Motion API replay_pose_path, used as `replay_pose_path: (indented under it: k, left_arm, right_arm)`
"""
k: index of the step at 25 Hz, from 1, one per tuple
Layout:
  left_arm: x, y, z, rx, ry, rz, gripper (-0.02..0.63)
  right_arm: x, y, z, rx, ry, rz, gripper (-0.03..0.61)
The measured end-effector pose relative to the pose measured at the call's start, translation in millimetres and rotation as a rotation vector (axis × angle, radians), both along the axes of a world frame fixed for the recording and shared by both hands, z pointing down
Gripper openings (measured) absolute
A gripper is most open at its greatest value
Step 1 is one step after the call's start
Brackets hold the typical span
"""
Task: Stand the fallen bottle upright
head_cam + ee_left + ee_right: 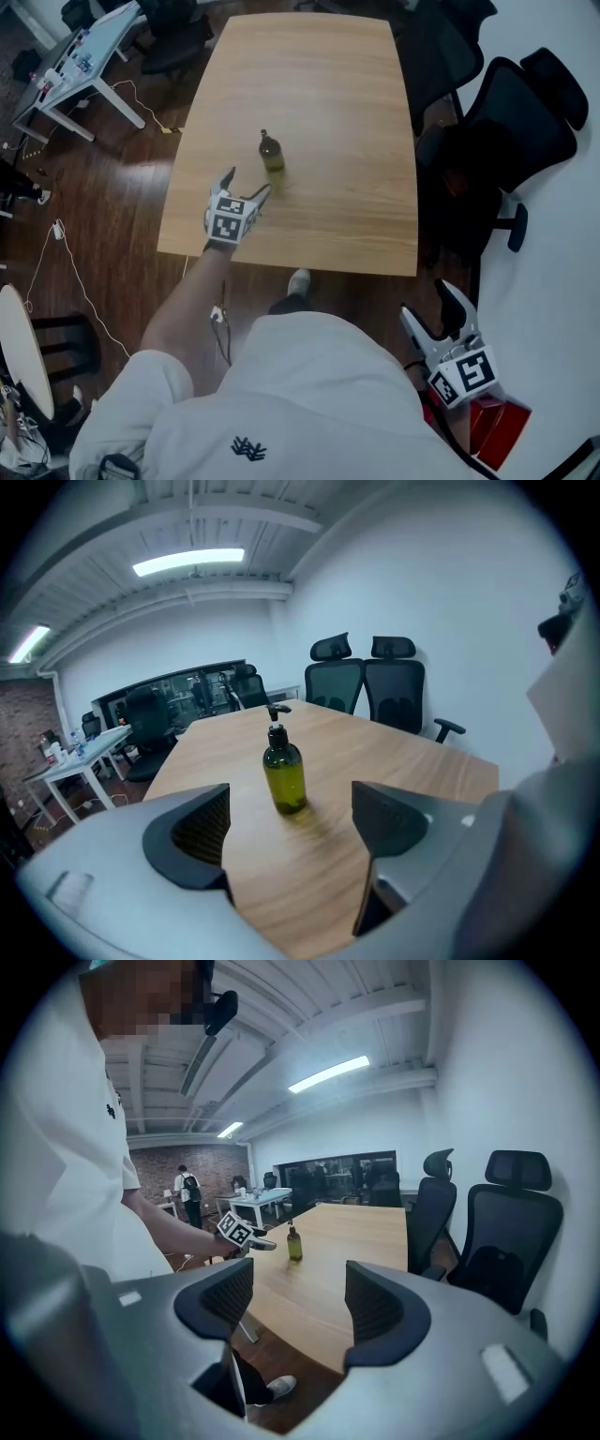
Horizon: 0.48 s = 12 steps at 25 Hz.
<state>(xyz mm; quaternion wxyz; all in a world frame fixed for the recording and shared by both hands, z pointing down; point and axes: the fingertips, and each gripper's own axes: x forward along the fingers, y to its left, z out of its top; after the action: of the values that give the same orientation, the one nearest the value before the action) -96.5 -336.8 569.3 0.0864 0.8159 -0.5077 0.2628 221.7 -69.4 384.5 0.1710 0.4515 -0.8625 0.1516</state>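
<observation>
A small green pump bottle (271, 152) stands upright on the wooden table (328, 103); it also shows in the left gripper view as the bottle (284, 773) and far off in the right gripper view as the bottle (294, 1242). My left gripper (246, 187) is open just short of the bottle, a little back from it, with nothing between its jaws (286, 832). My right gripper (433, 307) hangs open off the table, low at my right side, jaws empty (298, 1305).
Black office chairs (497, 141) crowd the table's right side and more chairs (366, 682) stand at its far end. A white desk (89, 56) stands at the left on the dark wood floor. A red box (497, 427) lies by my right gripper.
</observation>
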Motion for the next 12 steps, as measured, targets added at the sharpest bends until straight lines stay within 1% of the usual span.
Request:
replay_pose_path:
  k: [2,3,6,7,8,10,12]
  left_arm:
    - [-4,47,-23,0.020,0.039,-0.034,0.396]
    - [-2,74,-37,0.034,0.070,-0.039,0.394]
    - [12,158,-86,0.088,0.194,-0.036,0.393]
    - [15,188,-99,0.100,0.222,-0.043,0.391]
    - [17,219,-110,0.105,0.233,-0.055,0.391]
    - [20,279,-126,0.100,0.226,-0.066,0.391]
    - [30,326,-139,0.085,0.232,-0.050,0.391]
  right_arm:
    - [7,17,3,0.008,-0.012,-0.051,0.307]
    - [11,29,6,0.006,-0.017,-0.075,0.307]
    - [19,61,22,-0.016,-0.019,-0.154,0.306]
    - [19,71,27,-0.027,-0.016,-0.184,0.306]
    - [18,80,32,-0.038,-0.013,-0.213,0.307]
    - [13,96,36,-0.049,-0.013,-0.247,0.307]
    - [8,105,33,-0.037,-0.019,-0.263,0.307]
